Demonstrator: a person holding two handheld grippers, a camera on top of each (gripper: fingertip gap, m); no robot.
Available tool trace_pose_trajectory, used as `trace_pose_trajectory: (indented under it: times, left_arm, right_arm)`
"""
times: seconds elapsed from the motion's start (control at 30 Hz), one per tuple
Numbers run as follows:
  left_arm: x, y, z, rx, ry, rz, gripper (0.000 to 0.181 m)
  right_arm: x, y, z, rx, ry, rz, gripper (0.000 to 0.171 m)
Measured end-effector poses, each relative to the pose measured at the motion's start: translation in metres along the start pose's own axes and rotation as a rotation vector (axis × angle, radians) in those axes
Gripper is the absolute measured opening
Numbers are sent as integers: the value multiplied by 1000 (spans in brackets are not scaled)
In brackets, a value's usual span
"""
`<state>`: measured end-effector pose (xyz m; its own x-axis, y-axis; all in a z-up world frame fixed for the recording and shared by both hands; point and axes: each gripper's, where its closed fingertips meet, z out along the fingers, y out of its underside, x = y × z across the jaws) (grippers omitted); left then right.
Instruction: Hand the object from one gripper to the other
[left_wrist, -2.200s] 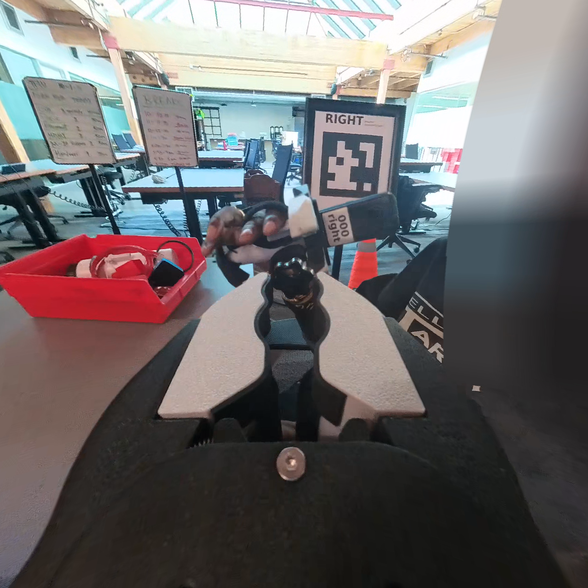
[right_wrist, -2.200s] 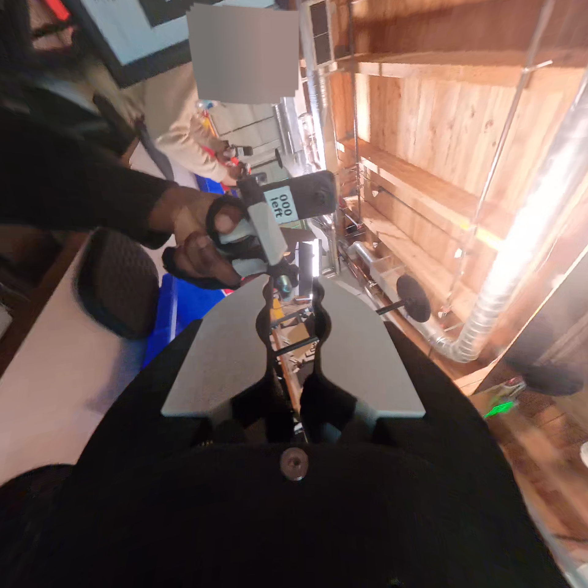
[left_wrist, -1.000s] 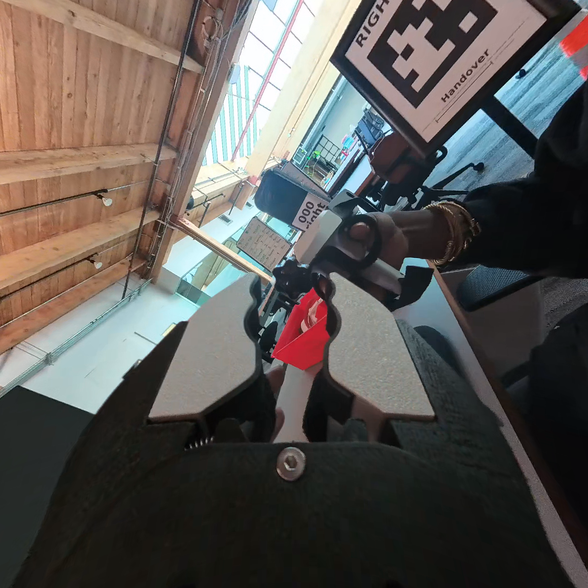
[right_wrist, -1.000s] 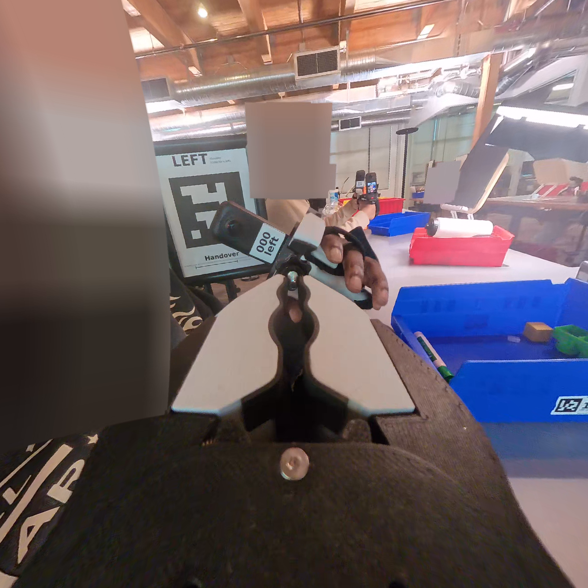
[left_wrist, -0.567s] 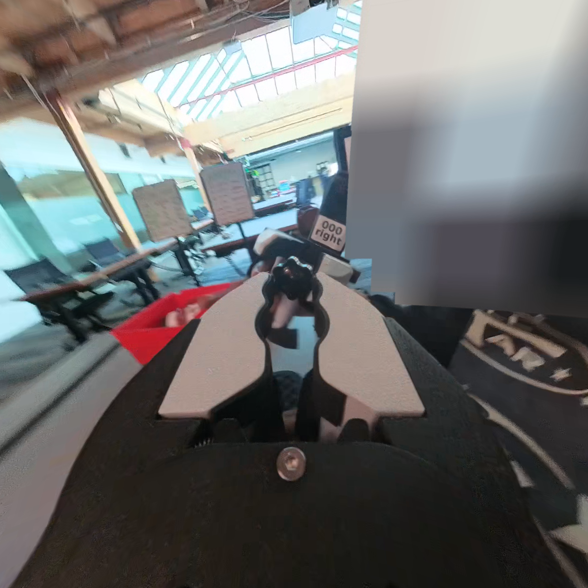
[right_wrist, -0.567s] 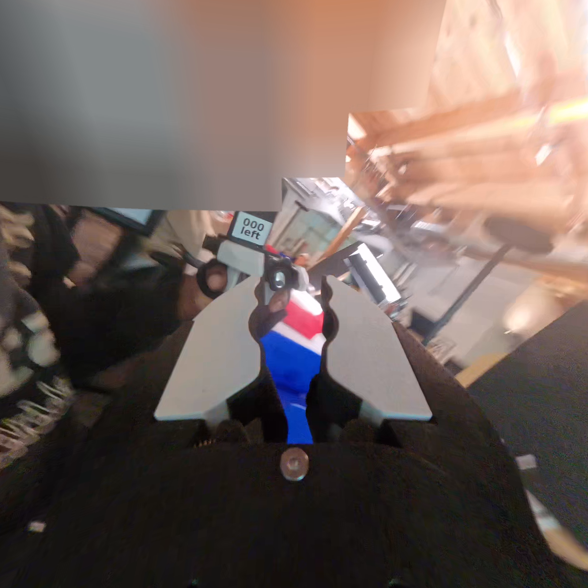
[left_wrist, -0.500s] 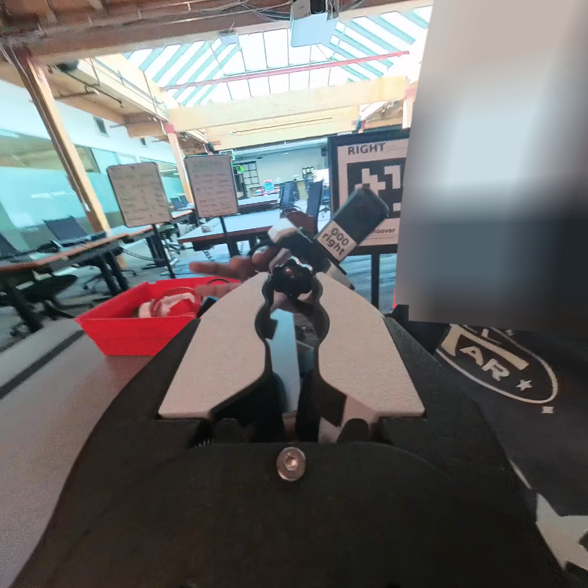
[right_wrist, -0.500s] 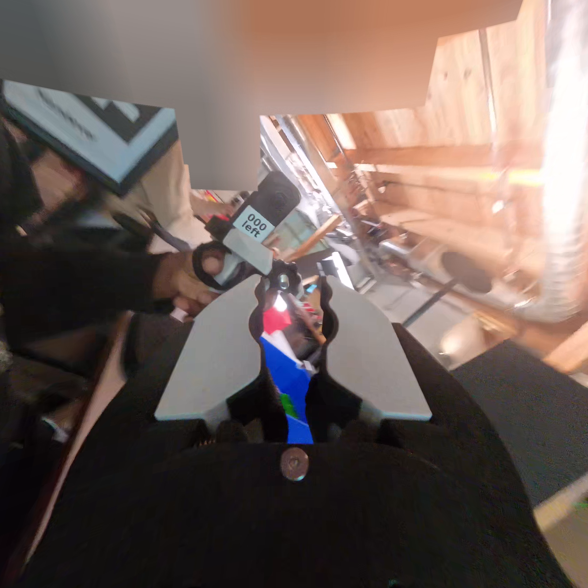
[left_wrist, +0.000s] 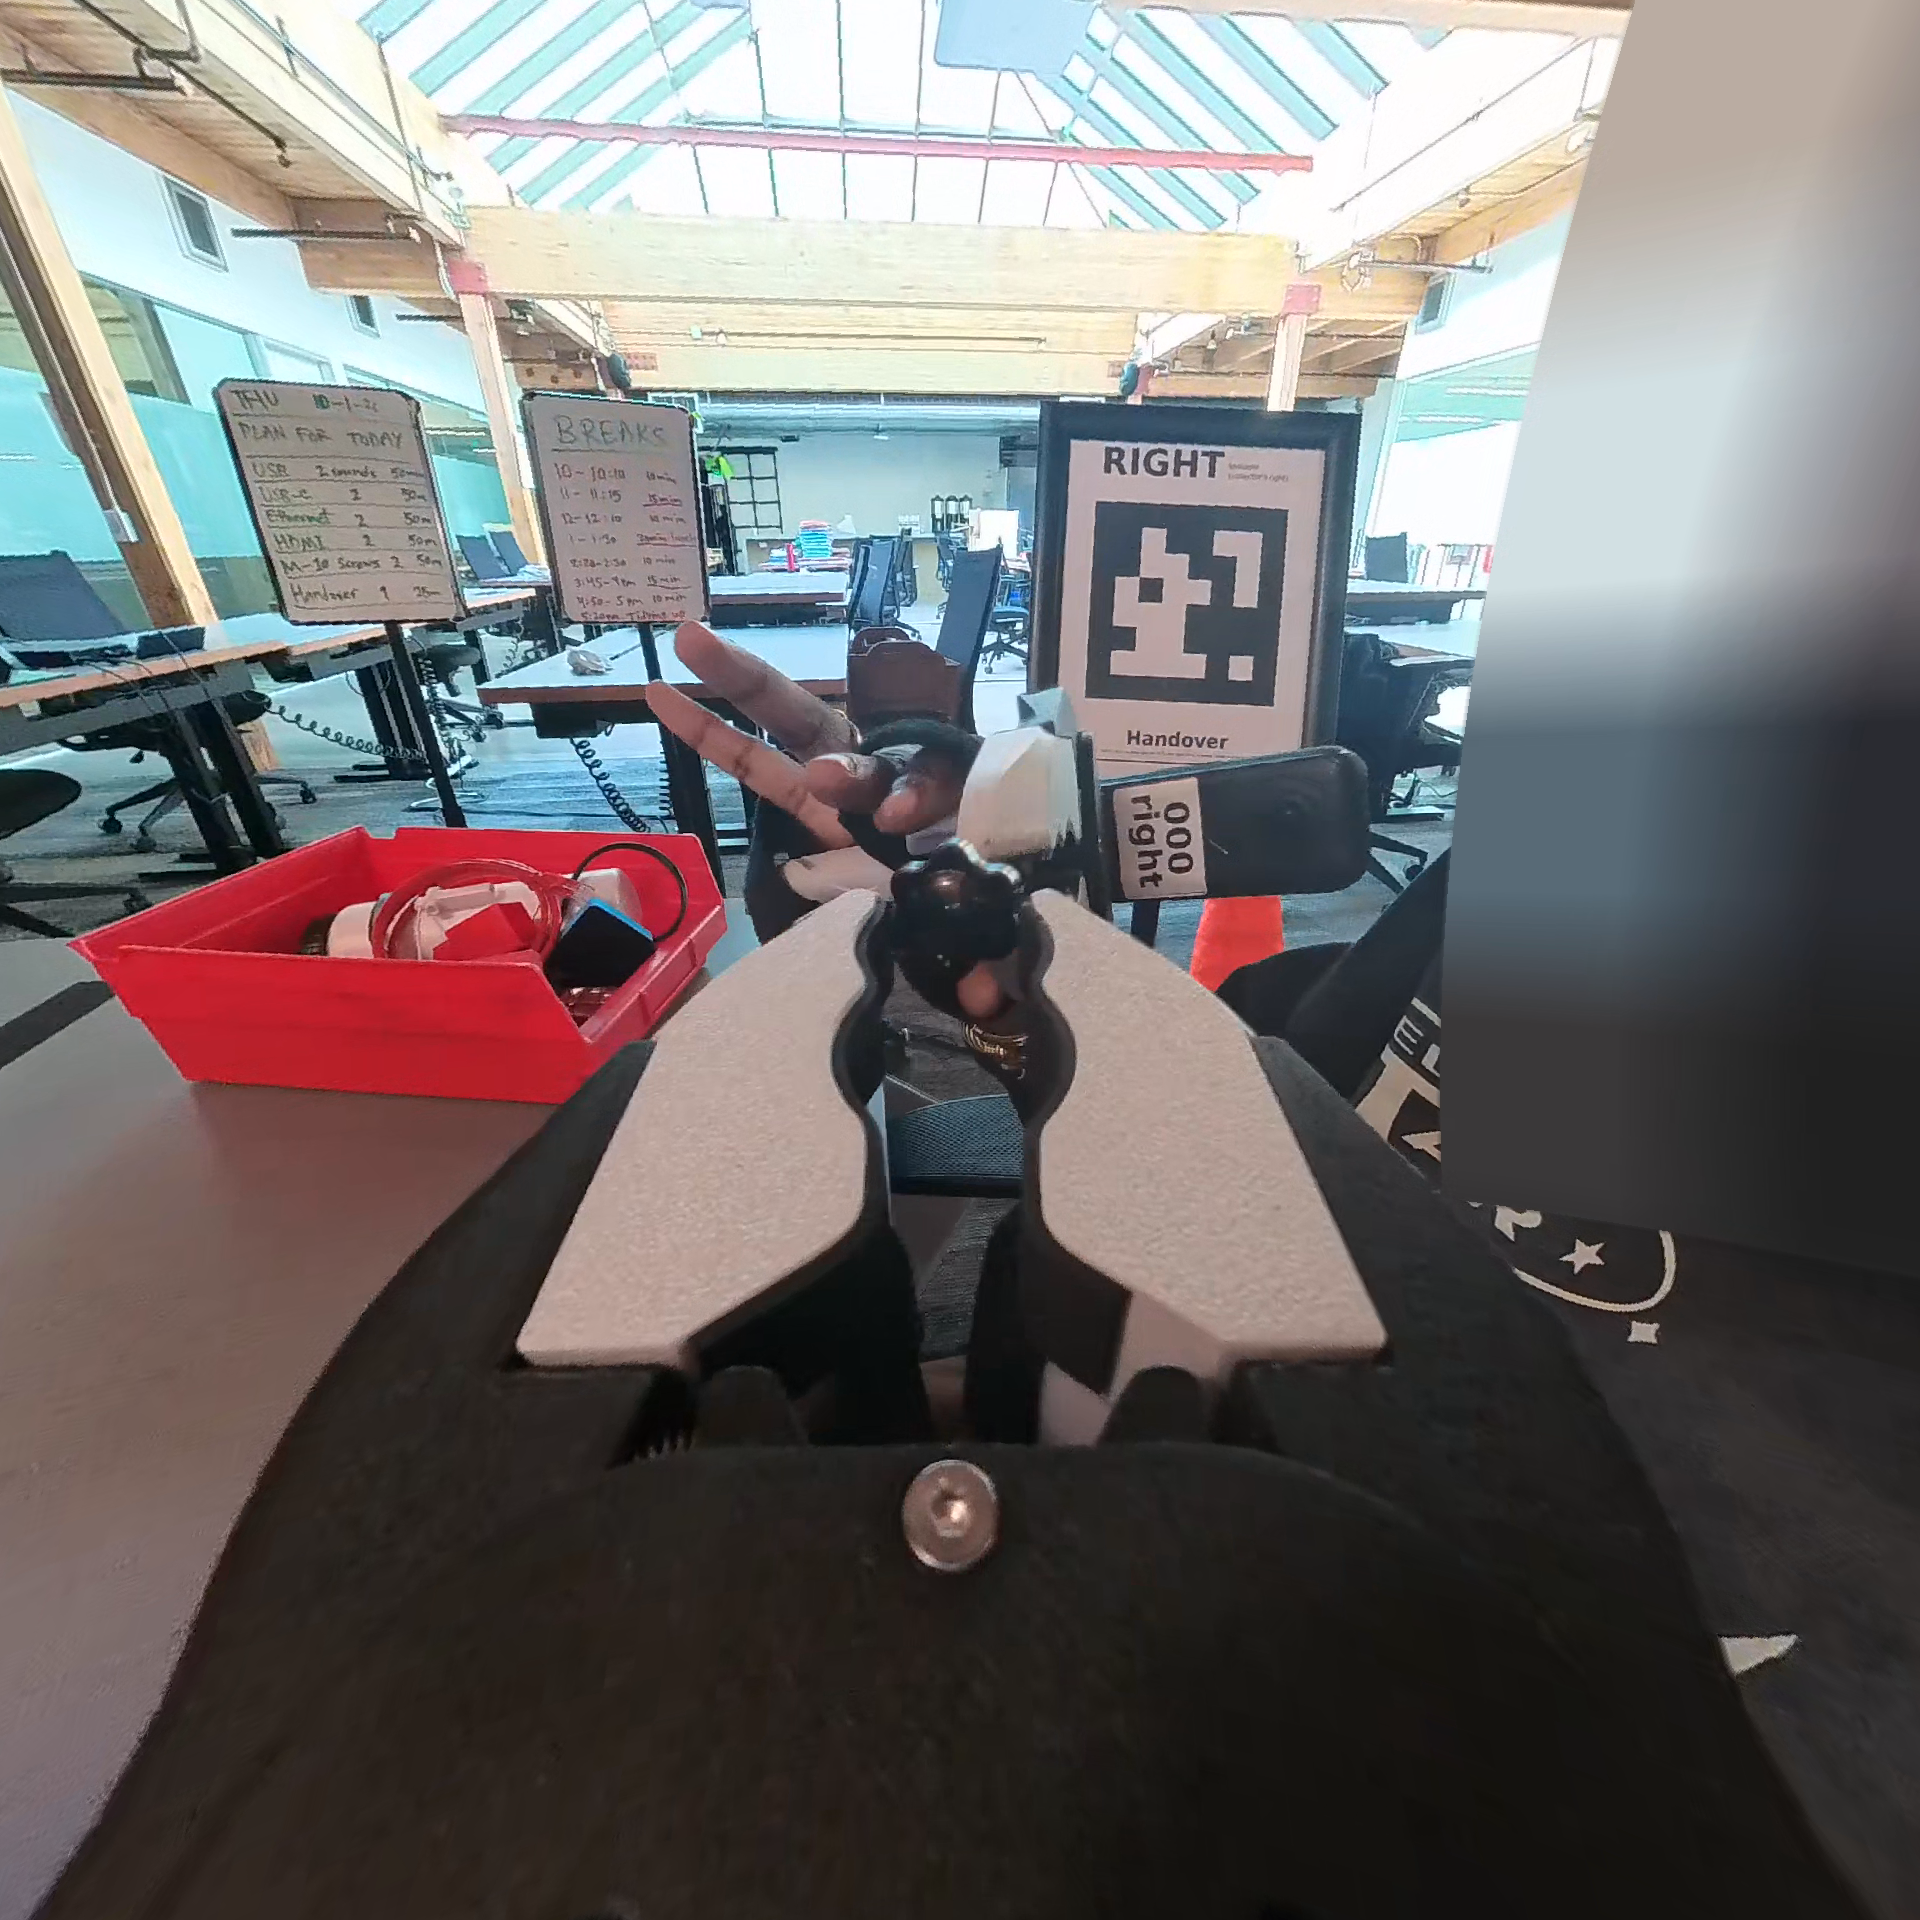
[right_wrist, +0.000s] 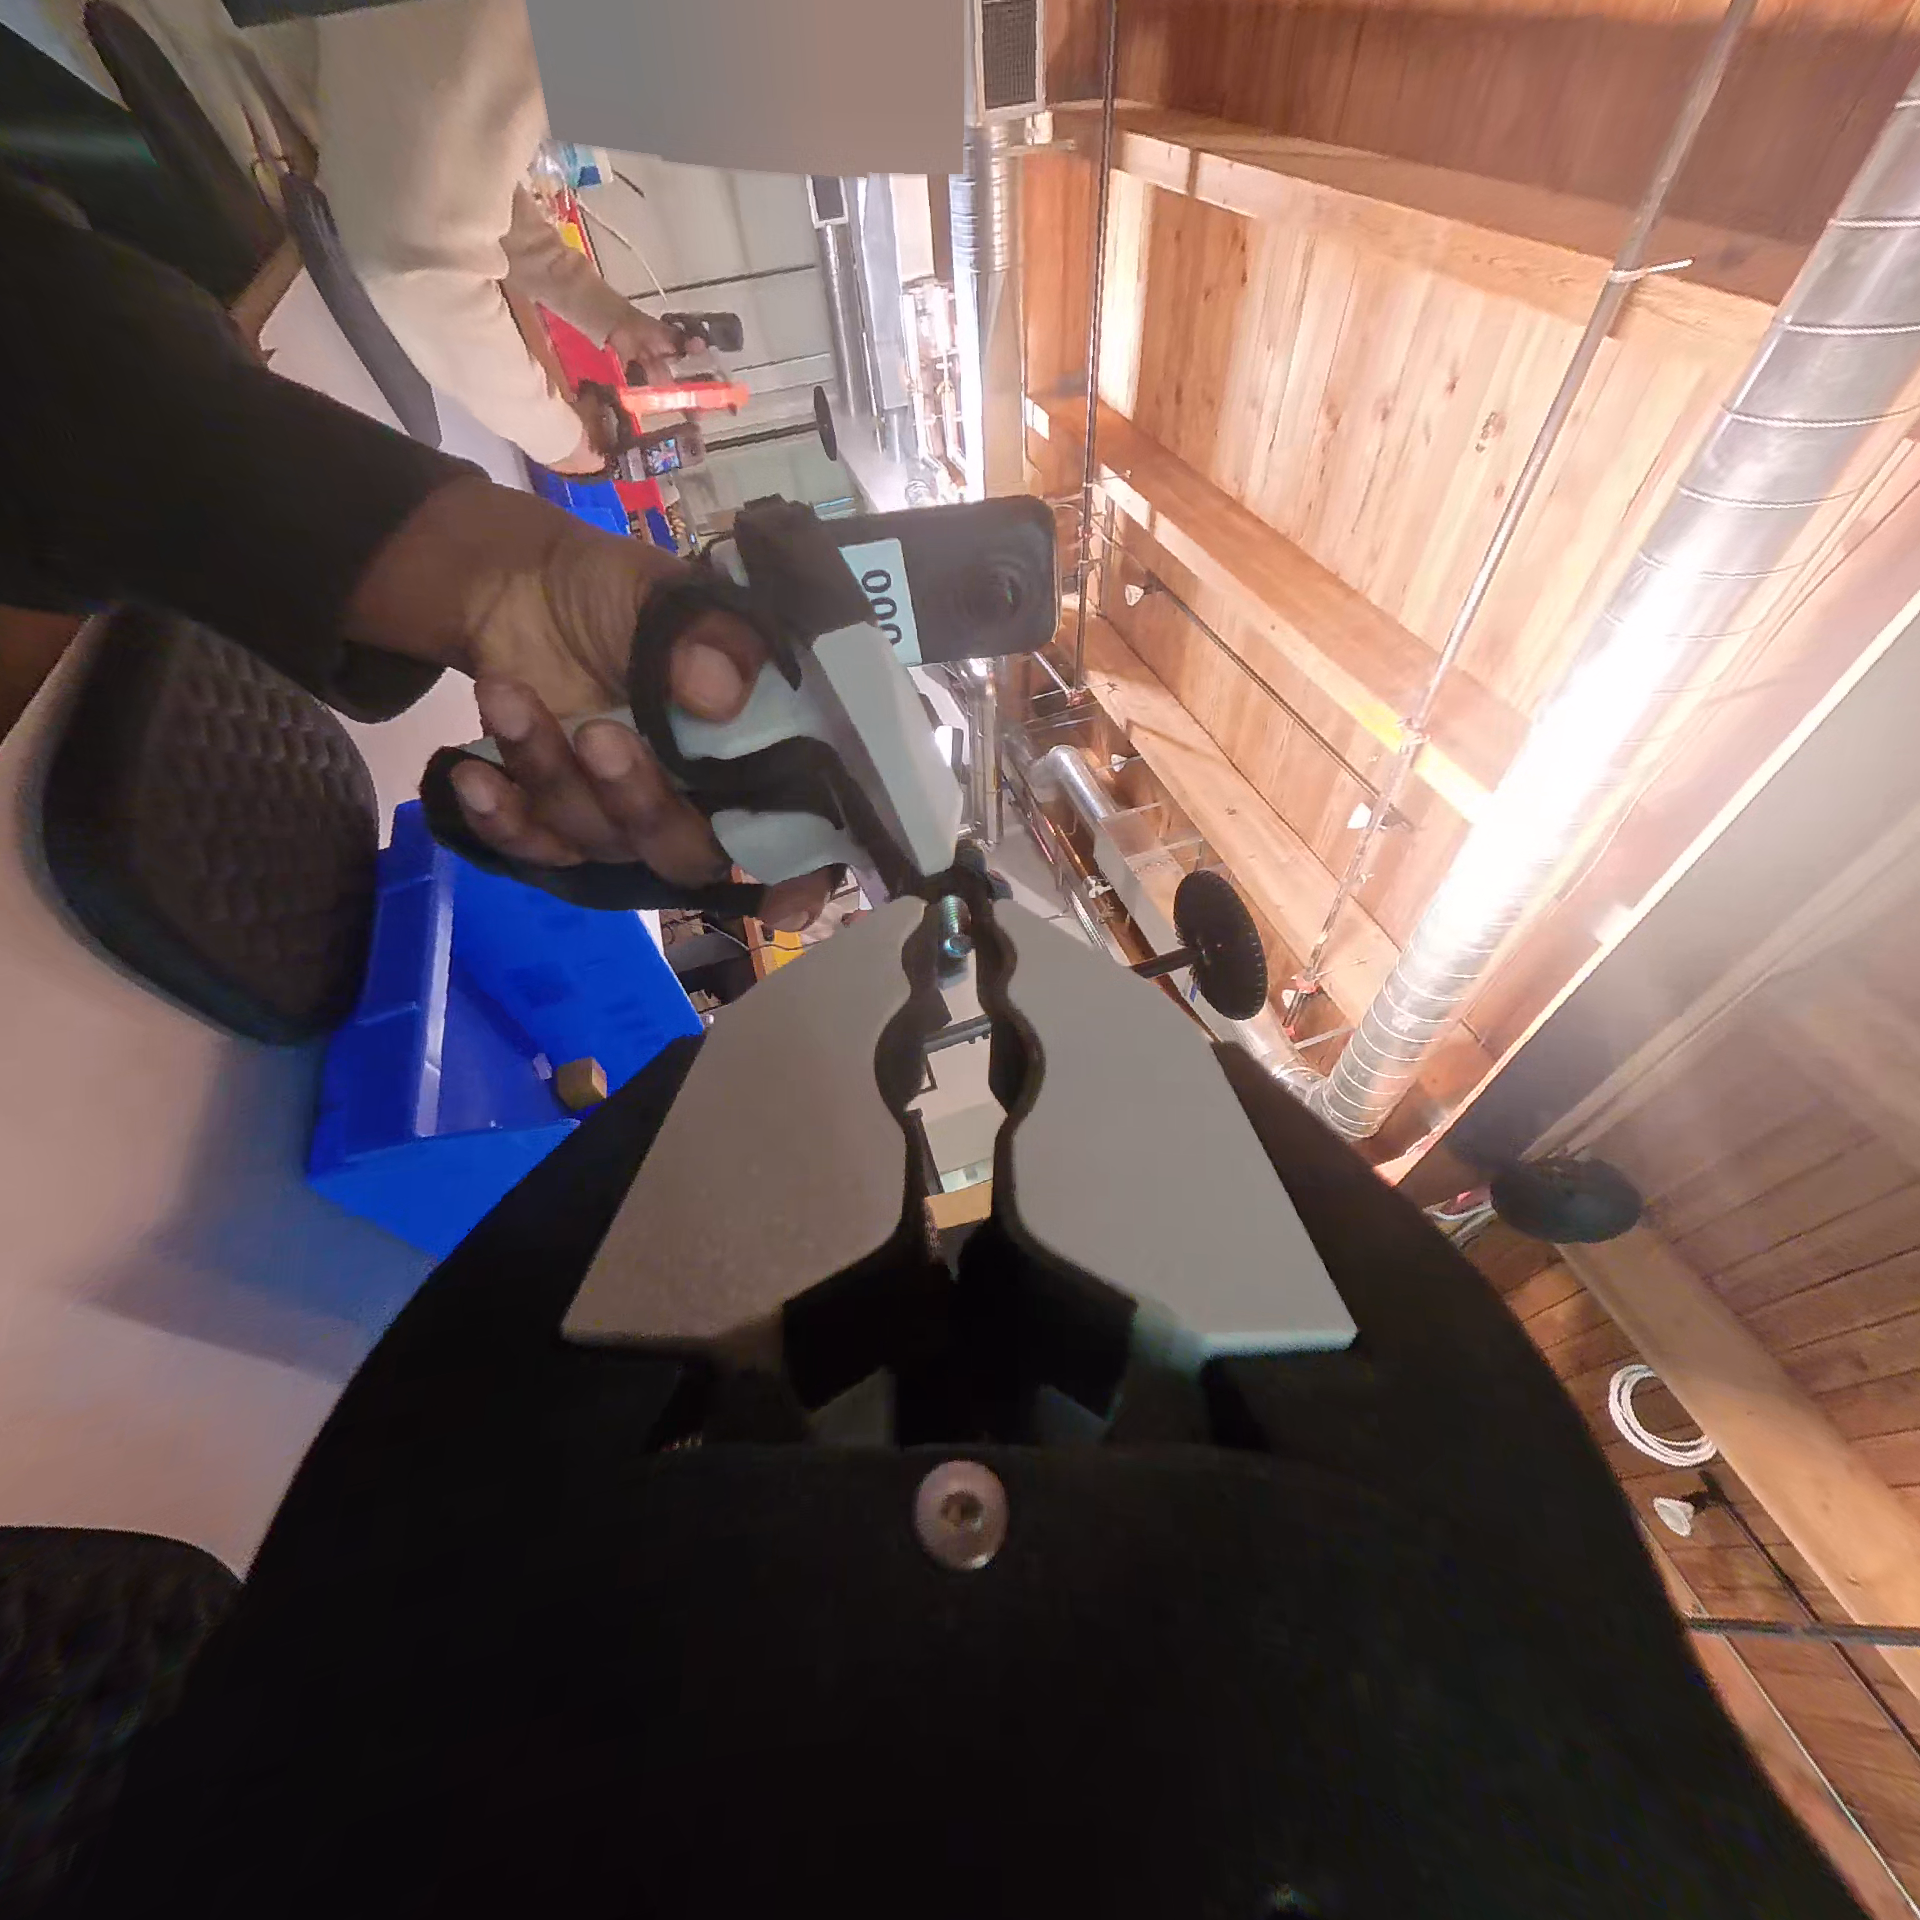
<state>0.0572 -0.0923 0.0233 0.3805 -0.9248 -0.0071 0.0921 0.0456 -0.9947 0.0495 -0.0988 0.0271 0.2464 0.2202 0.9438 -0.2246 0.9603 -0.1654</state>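
Daylit workshop with timber beams lies beyond the fingers. The left gripper (left_wrist: 951, 940) is clamped, fingers only narrowly parted, on a black star knob (left_wrist: 951, 912) at its tips. The right gripper (right_wrist: 951, 935), fingers drawn almost together, pinches the knob's threaded stem (right_wrist: 954, 932), so the knob hangs between both. Left of the left fingers sits a red bin (left_wrist: 312, 1029). Past them stand a framed marker sign (left_wrist: 1184, 592) and handwritten whiteboards (left_wrist: 332, 499). A white sticker (left_wrist: 1162, 847) marks the right gripper's camera.
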Motion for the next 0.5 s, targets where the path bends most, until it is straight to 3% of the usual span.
trace_pose_trajectory:
  times: [0.2, 0.3, 0.4, 0.5]
  left_arm:
    - [1, 1, 0, -5, 2, 17, 22]
    - [-1, -3, 0, 38, -40, 157, 29]
    - [-2, -13, -2, 105, -140, 493, 47]
    - [-7, -5, -5, 4, -236, 851, 56]
  right_arm:
    - [-2, 0, 0, 2, -19, 15, 6]
    - [0, 2, 1, -7, -41, 128, 5]
    - [-1, 9, 3, -10, -109, 434, 6]
    - [0, 8, 4, 36, -202, 895, 6]
